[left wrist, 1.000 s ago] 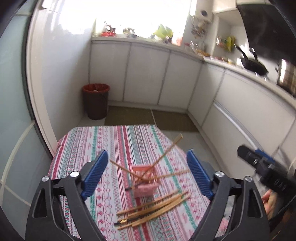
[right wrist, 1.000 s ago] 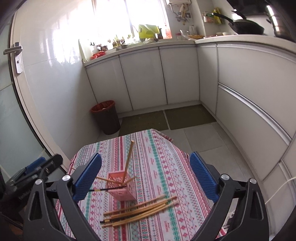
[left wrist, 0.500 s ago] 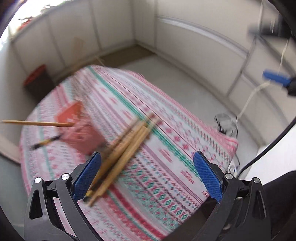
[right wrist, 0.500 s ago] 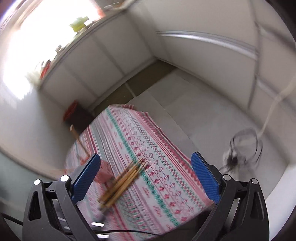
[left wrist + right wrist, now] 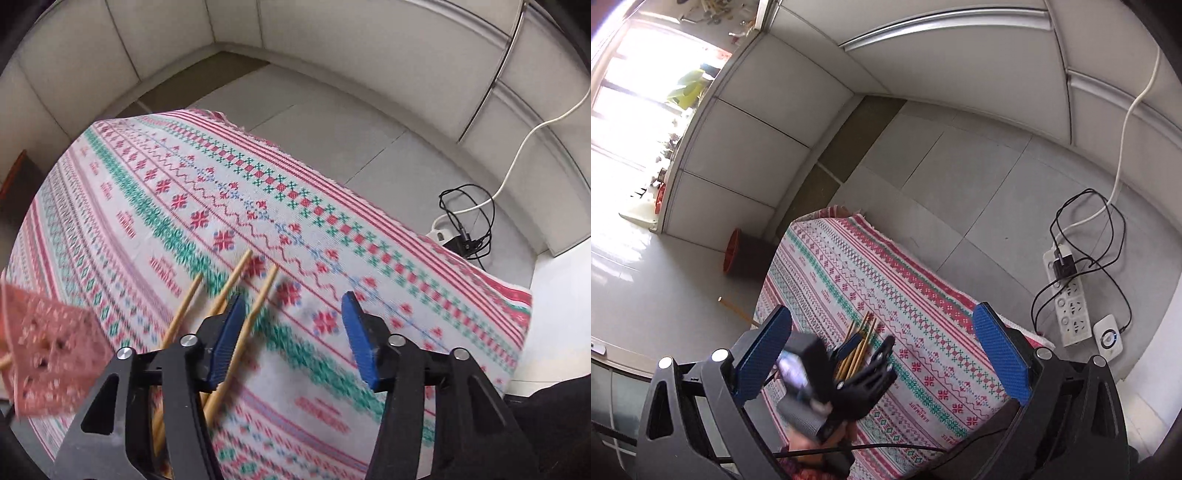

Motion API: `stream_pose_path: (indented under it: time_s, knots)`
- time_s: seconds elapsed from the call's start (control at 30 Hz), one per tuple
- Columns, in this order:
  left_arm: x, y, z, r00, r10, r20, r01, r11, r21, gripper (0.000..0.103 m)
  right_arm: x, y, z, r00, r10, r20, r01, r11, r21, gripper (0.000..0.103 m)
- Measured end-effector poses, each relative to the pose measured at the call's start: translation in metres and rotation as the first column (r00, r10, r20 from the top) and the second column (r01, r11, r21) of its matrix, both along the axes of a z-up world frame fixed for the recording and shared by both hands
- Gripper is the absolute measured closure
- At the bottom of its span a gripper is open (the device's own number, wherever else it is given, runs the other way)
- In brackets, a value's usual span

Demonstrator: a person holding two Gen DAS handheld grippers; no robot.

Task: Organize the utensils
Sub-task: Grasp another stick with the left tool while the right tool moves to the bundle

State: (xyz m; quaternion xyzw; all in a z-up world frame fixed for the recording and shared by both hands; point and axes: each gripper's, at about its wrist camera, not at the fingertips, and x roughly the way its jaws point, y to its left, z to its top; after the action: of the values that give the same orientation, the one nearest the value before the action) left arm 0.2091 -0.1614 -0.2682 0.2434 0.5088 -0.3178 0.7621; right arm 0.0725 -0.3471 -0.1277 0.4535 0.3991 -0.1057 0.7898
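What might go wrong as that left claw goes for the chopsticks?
Its jaws, which have just been closing, stand off-centre: most of the chopsticks lie under or outside the left gripper, so it may catch only one and scatter the rest. The pink holder stands close beside them and could be knocked over. The patterned cloth hangs over the table edge, and a dragged stick might bunch it up.

Bare tablecloth (image 5: 332,206) lies open right of the chopsticks (image 5: 236,273); the pink holder (image 5: 48,354) blocks the left.
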Motion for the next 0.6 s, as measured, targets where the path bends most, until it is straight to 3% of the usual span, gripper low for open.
stream_pose_path:
  time_s: [0.2, 0.33, 0.47, 0.6]
  knots:
    - [0.014, -0.01, -0.008, 0.999, -0.033, -0.038, 0.034, 0.999, 0.012, 0.068, 0.001, -0.002, -0.004, 1.0, 0.007, -0.01, -0.007, 1.0, 0.016, 0.008]
    - [0.012, -0.006, -0.008, 0.999, -0.022, -0.045, 0.023, 0.999, 0.034, 0.091, 0.002, -0.004, -0.005, 1.0, -0.008, -0.024, 0.008, 1.0, 0.005, 0.008]
    - [-0.007, 0.007, -0.008, 0.999, 0.034, -0.027, -0.033, 0.999, 0.043, 0.099, 0.006, -0.003, -0.013, 0.998, -0.011, -0.068, 0.01, 1.0, -0.017, 0.008]
    - [-0.028, 0.036, 0.012, 0.994, 0.105, -0.04, -0.107, 0.994, -0.038, 0.099, 0.018, 0.008, -0.03, 0.99, 0.032, -0.134, -0.033, 0.999, -0.007, 0.008]
